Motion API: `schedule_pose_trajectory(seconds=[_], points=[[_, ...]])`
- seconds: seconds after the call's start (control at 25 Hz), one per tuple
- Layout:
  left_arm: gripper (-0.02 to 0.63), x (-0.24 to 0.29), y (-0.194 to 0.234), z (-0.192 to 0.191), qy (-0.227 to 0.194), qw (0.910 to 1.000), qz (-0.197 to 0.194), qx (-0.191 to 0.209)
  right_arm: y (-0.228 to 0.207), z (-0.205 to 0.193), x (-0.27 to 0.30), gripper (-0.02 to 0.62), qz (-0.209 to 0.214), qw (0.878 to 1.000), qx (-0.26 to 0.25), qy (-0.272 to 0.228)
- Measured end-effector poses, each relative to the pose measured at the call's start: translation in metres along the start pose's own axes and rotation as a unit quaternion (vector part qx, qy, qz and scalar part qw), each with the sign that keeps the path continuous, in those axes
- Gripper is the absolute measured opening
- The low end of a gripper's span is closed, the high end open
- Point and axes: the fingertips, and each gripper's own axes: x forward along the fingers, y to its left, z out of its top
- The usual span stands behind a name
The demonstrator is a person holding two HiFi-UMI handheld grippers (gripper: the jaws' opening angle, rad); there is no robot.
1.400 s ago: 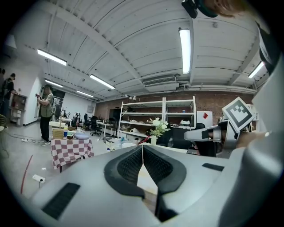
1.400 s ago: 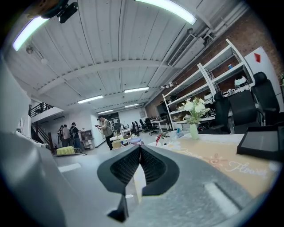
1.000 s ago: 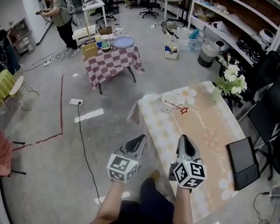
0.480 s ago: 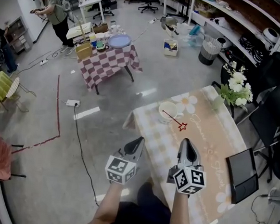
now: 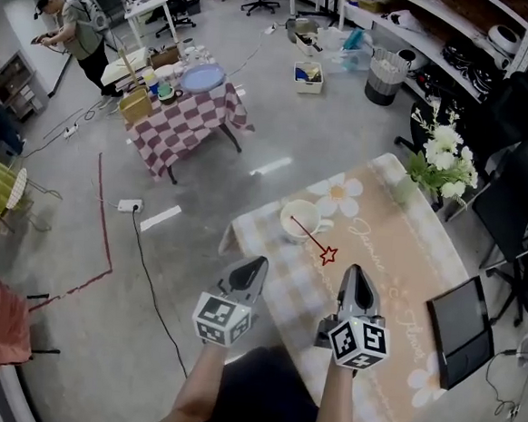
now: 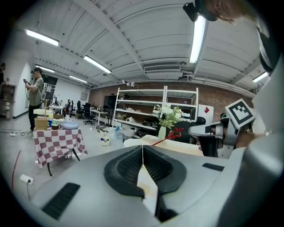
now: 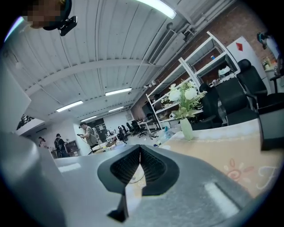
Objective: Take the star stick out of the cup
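The star stick (image 5: 309, 237) leans out of the cup (image 5: 306, 209), ahead of and between the left gripper (image 5: 256, 265) and right gripper (image 5: 355, 273). Both are closed and empty.

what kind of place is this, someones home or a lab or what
Most likely a lab or workshop hall, not a home: a bare concrete floor, open metal shelving stacked with gear along the wall, and a power strip with a cable trailing across the floor.
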Motion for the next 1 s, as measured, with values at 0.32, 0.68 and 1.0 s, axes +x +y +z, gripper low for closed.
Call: schedule_pose_trajectory(seconds=[0.32, 0.68, 1.0], points=[[0.012, 0.023, -0.012, 0.004, 0.006, 0.9994, -0.033, 0.005, -0.011, 0.004, -0.002, 0.003, -0.02, 1.0, 0.003, -0.003], [0.012, 0.038, -0.003, 0.016, 0.007, 0.9983, -0.057, 0.015, -0.017, 0.012, 0.005, 0.003, -0.052, 0.999, 0.007, -0.015], [0.012, 0.049, 0.016, 0.023, 0.013, 0.9967, -0.08, 0.013, -0.005, 0.018, 0.018, 0.003, -0.074, 0.997, 0.002, -0.029]])
